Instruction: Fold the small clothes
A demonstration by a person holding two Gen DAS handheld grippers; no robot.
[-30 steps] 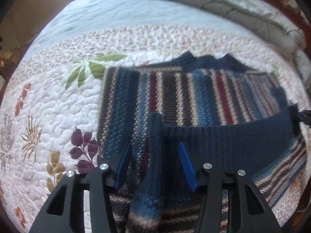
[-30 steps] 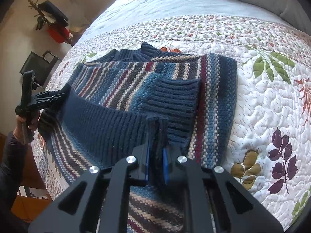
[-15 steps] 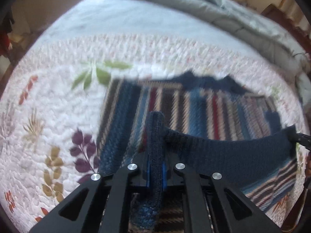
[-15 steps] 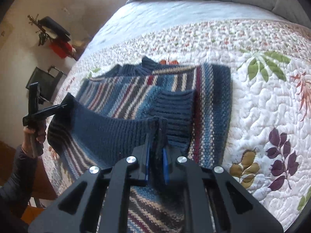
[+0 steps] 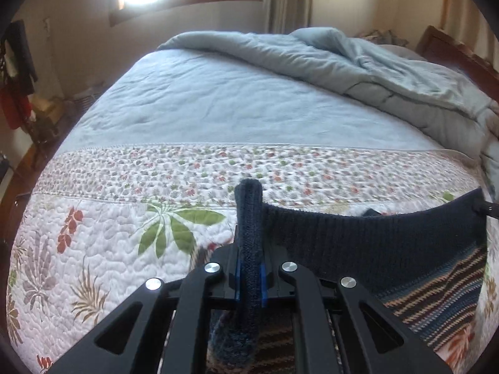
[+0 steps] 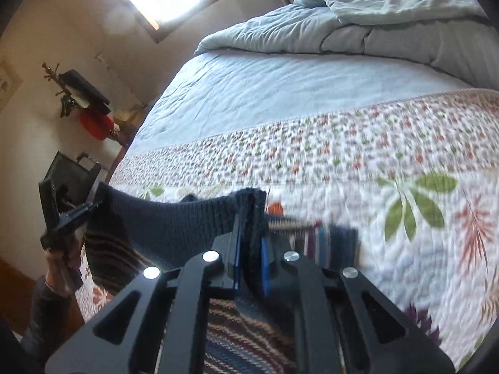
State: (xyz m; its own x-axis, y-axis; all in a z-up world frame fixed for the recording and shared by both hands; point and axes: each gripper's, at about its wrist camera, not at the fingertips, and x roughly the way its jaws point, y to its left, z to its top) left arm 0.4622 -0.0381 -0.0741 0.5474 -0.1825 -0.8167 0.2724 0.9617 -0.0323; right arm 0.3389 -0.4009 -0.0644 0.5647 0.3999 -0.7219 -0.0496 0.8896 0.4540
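Left jaws: left gripper (image 5: 249, 275) pressed together on a bunched corner of the sweater's (image 5: 368, 249) dark ribbed hem, lower centre of frame.
Right jaws: right gripper (image 6: 251, 263) likewise pinching the opposite hem corner.
Sweater: hem hangs in a sagging span between the two grips, lifted off the quilt (image 5: 103, 249); striped body trails below, lower frame.
Handling: thick, soft knit, stretchy, some weight; likely droops mid-span.
Hold: hem corners suit it, with the edge kept taut.
Beyond: rumpled blue comforter (image 5: 358, 62), upper right.
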